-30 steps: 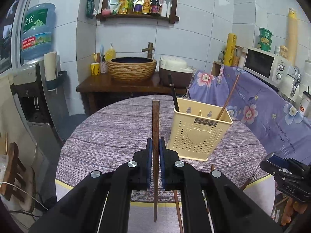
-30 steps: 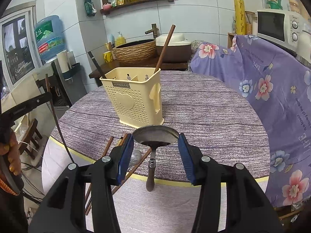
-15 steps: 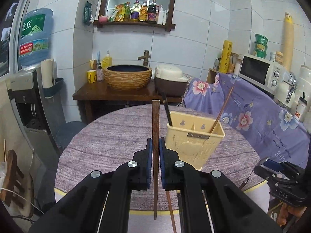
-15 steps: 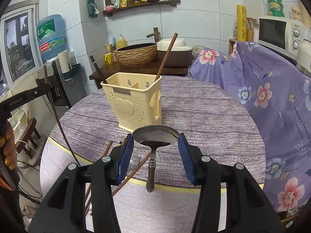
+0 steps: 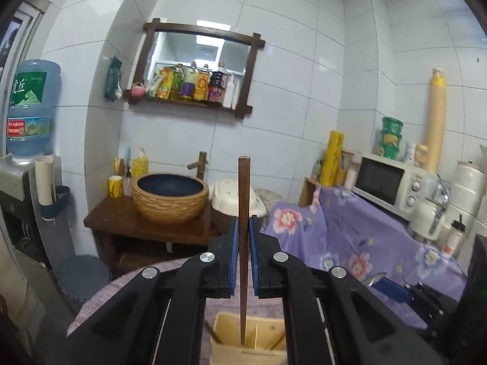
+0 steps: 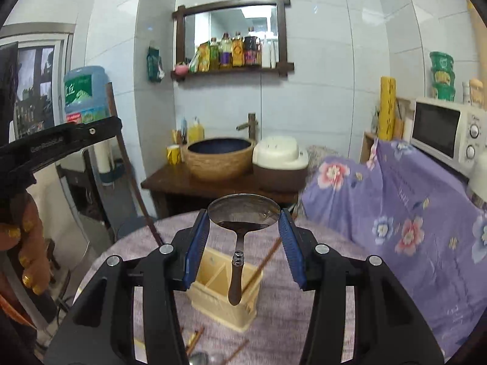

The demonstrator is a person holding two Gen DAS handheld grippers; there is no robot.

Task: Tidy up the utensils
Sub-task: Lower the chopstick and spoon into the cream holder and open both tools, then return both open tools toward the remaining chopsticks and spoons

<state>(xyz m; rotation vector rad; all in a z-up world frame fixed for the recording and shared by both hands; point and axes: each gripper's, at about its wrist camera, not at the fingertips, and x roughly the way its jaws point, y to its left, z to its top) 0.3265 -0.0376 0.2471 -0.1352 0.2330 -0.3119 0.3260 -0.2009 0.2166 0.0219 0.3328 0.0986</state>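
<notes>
My left gripper is shut on a brown wooden chopstick, held upright with its lower tip hanging over the cream utensil holder. My right gripper is shut on a metal spoon, gripped by the bowl, its dark handle hanging down over the cream utensil holder. A chopstick leans in the holder. The left gripper and its chopstick show at the left of the right wrist view.
Loose chopsticks and a spoon lie on the purple-grey round table near its front edge. A wooden stand with a woven basin stands behind the table. A purple floral cloth covers a counter with a microwave at the right.
Both grippers have risen and moved over the holder, which now sits low in both views. The chopstick tip and the spoon handle now hang above its compartments.
</notes>
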